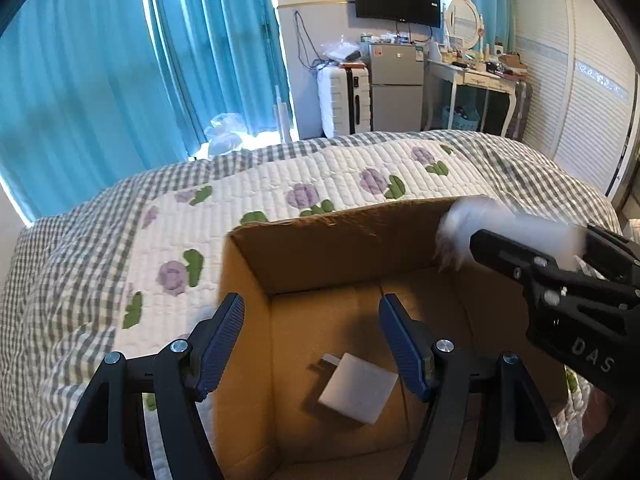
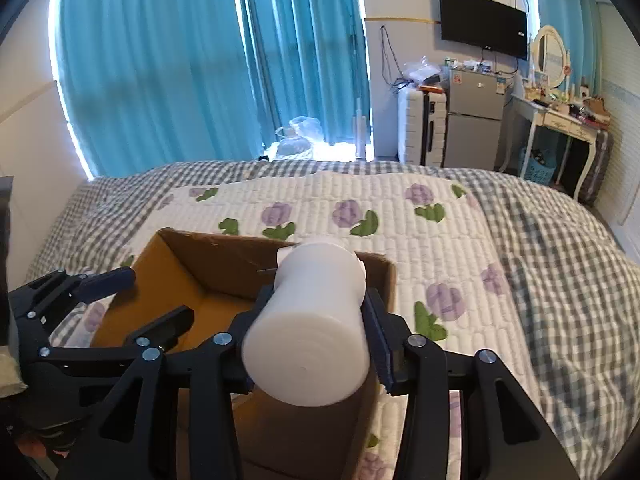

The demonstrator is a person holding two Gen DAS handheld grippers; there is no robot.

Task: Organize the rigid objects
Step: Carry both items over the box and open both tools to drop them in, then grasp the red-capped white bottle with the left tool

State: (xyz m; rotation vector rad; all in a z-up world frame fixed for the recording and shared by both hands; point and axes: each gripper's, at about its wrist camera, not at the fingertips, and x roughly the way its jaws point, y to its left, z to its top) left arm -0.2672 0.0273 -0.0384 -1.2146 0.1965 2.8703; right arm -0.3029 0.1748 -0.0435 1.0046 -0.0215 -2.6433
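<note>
Cardboard box (image 1: 332, 248): matt brown, torn rough rim. White charger (image 1: 358, 388) inside the box: smooth matt plastic. White bottle (image 2: 312, 320): matt plastic. Bed quilt (image 2: 460, 248): stitched cloth. Left gripper (image 1: 312, 344) pads: ribbed blue.

Left gripper (image 1: 312, 344): black angular frame, blue ribbed pads, silver screws; right gripper (image 2: 316, 320) alike, white letters "DAS" on its side, nearest the cardboard box (image 1: 340, 248).
</note>
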